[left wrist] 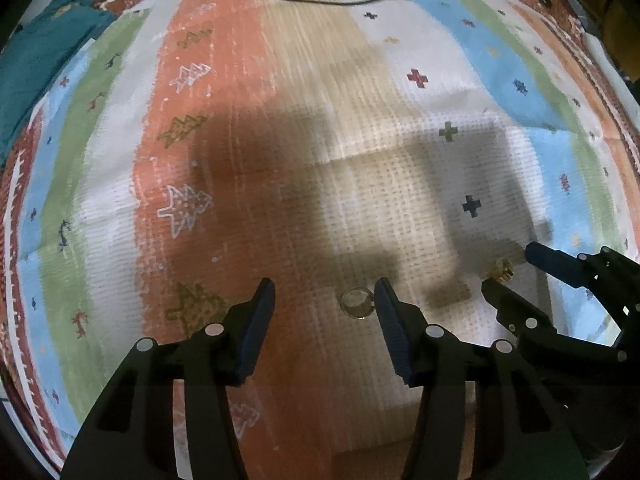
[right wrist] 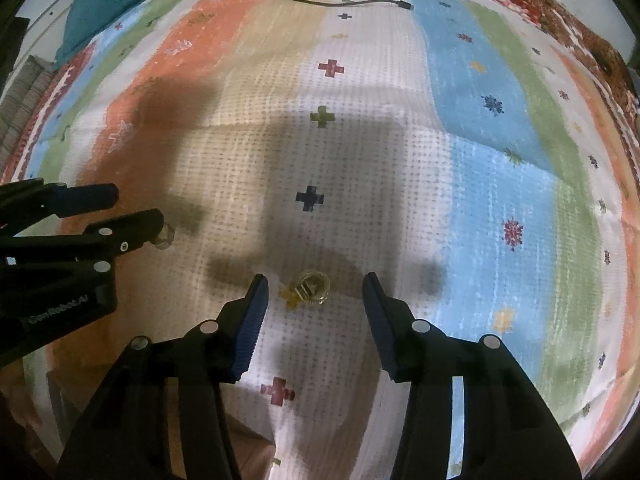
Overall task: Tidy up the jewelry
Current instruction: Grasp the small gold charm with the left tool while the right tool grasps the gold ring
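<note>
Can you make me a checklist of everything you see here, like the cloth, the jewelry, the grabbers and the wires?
Surface: striped patterned cloth, creased, partly in shadow.
Job's things: clear ring lying flat by the left gripper's inner finger; gold ring lying between the right gripper's fingers, untouched.
Clutter: teal fabric at the far left edge.
Grippers: left gripper and right gripper both point down, jaws open, nothing held.
Cables: black cable lying loose at the far end.
Surroundings: dark, unclear.
</note>
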Available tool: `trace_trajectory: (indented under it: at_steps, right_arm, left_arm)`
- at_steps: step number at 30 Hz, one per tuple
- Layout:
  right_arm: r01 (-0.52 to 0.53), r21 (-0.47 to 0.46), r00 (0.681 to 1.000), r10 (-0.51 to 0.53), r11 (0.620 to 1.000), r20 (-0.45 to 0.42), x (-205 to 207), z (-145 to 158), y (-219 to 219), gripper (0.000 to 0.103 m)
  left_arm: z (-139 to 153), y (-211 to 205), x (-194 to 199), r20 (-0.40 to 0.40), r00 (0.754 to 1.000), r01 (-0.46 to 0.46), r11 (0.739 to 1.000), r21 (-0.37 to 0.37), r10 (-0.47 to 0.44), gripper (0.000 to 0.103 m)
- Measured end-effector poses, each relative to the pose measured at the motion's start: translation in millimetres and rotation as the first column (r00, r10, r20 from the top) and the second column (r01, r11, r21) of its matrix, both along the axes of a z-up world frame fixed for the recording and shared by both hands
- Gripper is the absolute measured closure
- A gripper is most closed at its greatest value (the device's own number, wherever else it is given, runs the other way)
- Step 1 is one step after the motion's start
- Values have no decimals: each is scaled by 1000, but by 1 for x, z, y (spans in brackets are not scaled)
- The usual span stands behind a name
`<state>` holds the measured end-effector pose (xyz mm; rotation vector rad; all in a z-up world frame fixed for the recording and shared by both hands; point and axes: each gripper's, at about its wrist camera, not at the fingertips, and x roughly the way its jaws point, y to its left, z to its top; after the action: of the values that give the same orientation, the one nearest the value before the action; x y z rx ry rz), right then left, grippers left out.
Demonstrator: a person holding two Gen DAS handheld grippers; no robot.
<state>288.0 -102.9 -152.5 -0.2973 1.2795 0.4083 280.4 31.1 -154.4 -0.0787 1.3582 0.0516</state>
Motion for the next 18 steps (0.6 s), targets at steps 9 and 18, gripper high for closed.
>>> trace_trajectory:
  at_steps: [9, 18]
  right_arm:
    - [-6, -21, 1000, 6, 1000, 8, 4, -4, 4, 66]
    - [-13, -26, 1000, 13, 1000, 0, 4, -6, 7, 84]
  left_arm:
    - [-13, -10, 8, -30, 999, 9, 999, -31, -10, 60]
    - [-18, -19, 6, -33, 999, 34, 999, 10, -33, 76]
